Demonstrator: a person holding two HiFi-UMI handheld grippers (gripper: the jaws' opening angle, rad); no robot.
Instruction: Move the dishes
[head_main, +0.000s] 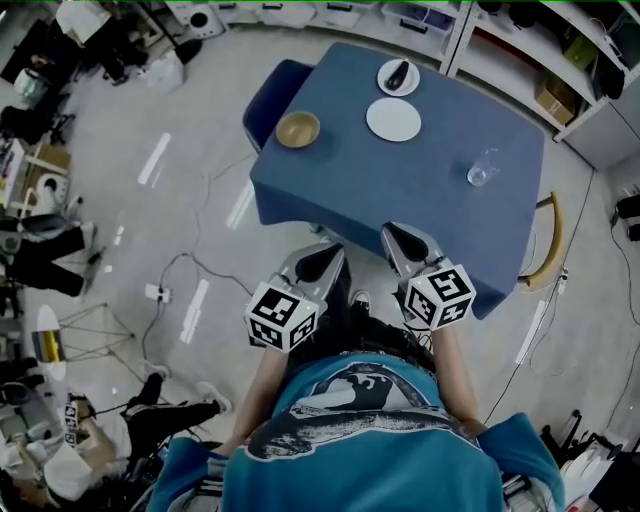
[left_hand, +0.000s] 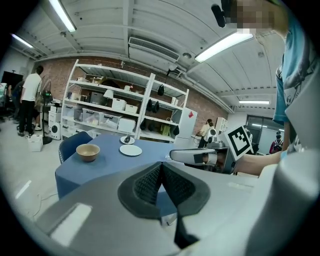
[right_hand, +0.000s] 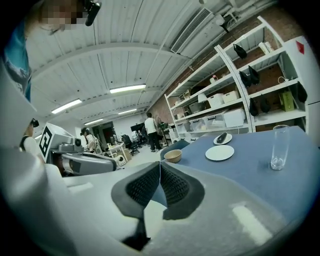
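I hold both tools low in the head view, short of the near edge of the blue tabletop (head_main: 400, 205) and touching none of the dishes. The left tool (head_main: 325, 258) sits just left of centre. In its own view its pads (left_hand: 150, 182) are pressed together with nothing between them. The right tool (head_main: 400, 243) is beside it at centre right, and its pads (right_hand: 145, 186) are likewise pressed together on nothing.

All the dishes are well apart from my tools, in the upper half of the head view:
- A tan bowl (head_main: 298, 129) stands near the tabletop's left corner.
- An empty white plate (head_main: 393, 120) lies to the right of the bowl.
- A small plate (head_main: 398, 77) lies just above the white plate, near the far edge, and carries a dark object (head_main: 399, 72) that I cannot identify.
- A clear glass (head_main: 482, 170) stands upright and alone toward the right side.

A blue chair (head_main: 266, 98) is tucked in at the tabletop's upper left.
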